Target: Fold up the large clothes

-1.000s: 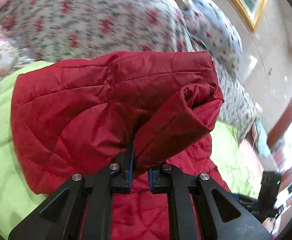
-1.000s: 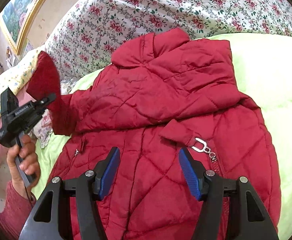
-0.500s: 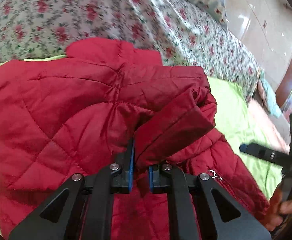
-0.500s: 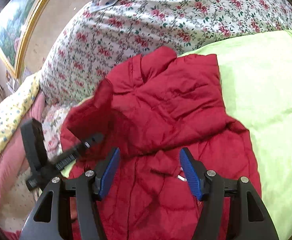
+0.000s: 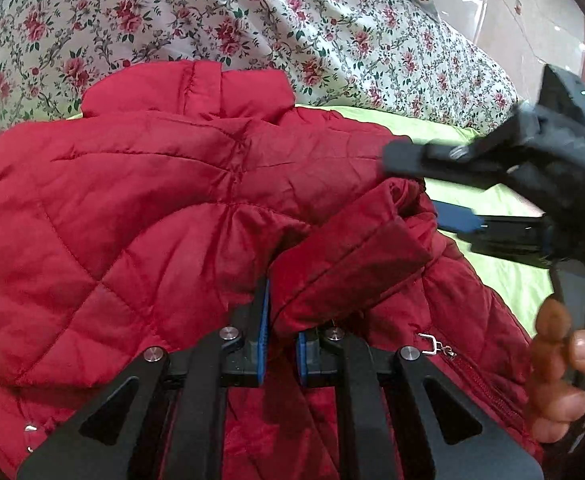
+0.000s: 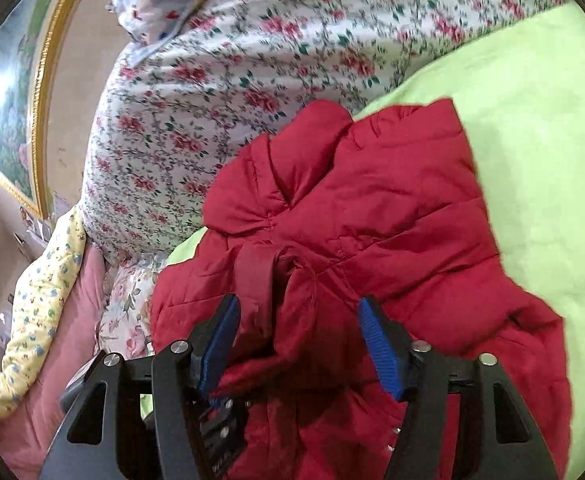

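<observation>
The left claw (image 5: 280,344) is pinching the cuff end of the sleeve (image 5: 348,264) of a red quilted jacket (image 5: 132,232), its blue pads pressed tight on the fabric at 6 o'clock in the left wrist view. The jacket lies spread over a green sheet (image 5: 492,272) on the bed, its collar (image 5: 188,92) at 12 o'clock against a flowered quilt (image 5: 212,12). At 3 o'clock the right claw (image 5: 420,188) reaches toward the sleeve, blurred, with the person's hand (image 5: 556,364) at 4 o'clock. A metal zip pull (image 5: 432,346) lies near 5 o'clock.

In the right wrist view, the right claw (image 6: 298,344) is half spread and closing, with the sleeve (image 6: 276,300) between its pads, not yet pressed by both. The jacket (image 6: 392,232) fills the centre, the green sheet (image 6: 532,140) from 1 to 4 o'clock, and the flowered quilt (image 6: 212,80) at 11 o'clock. A framed picture (image 6: 16,92) hangs at 9 o'clock.
</observation>
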The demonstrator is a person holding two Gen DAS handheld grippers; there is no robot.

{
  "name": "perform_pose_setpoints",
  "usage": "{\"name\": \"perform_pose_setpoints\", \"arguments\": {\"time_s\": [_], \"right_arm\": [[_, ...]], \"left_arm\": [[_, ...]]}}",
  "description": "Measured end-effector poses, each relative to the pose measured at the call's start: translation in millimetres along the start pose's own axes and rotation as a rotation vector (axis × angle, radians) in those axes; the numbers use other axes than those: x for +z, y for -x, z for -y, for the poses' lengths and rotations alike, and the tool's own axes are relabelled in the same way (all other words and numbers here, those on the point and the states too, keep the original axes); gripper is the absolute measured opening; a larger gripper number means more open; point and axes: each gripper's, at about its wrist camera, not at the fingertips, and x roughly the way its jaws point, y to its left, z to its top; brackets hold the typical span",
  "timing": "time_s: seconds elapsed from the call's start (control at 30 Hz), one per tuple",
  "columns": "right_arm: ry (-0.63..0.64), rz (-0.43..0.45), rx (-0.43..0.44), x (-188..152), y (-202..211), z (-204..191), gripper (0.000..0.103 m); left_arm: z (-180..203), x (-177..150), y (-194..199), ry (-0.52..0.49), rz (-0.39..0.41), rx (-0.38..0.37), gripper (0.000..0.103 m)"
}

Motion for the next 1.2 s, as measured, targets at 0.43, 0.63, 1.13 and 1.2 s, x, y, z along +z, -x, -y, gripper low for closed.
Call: {"name": "perform_pose_setpoints", "arguments": {"time_s": [0.43, 0.63, 1.13, 1.2], "right_arm": [[0.091, 0.052, -0.109, 7.2, 7.4, 0.4, 0.008], [0.147, 0.080, -0.210, 14.2, 12.1, 9.3, 0.008], [0.261, 0.162, -0.399, 9.9, 17.0, -4.2, 0.032], [0.307, 0.235, -0.405, 5.9, 33.3, -22.1, 0.033]], "left_arm": [[-33.1, -11.6, 46.3, 0.055, 0.004, -0.083, 0.036], [-79.1, 6.8, 73.0, 0.097, 0.072, 0.009, 0.036], [-149.4, -2.6, 19.5, 0.205, -0.052, 0.106, 0.036], [-148.4, -1.8, 18.2, 0.208, -0.053, 0.109, 0.036]]}}
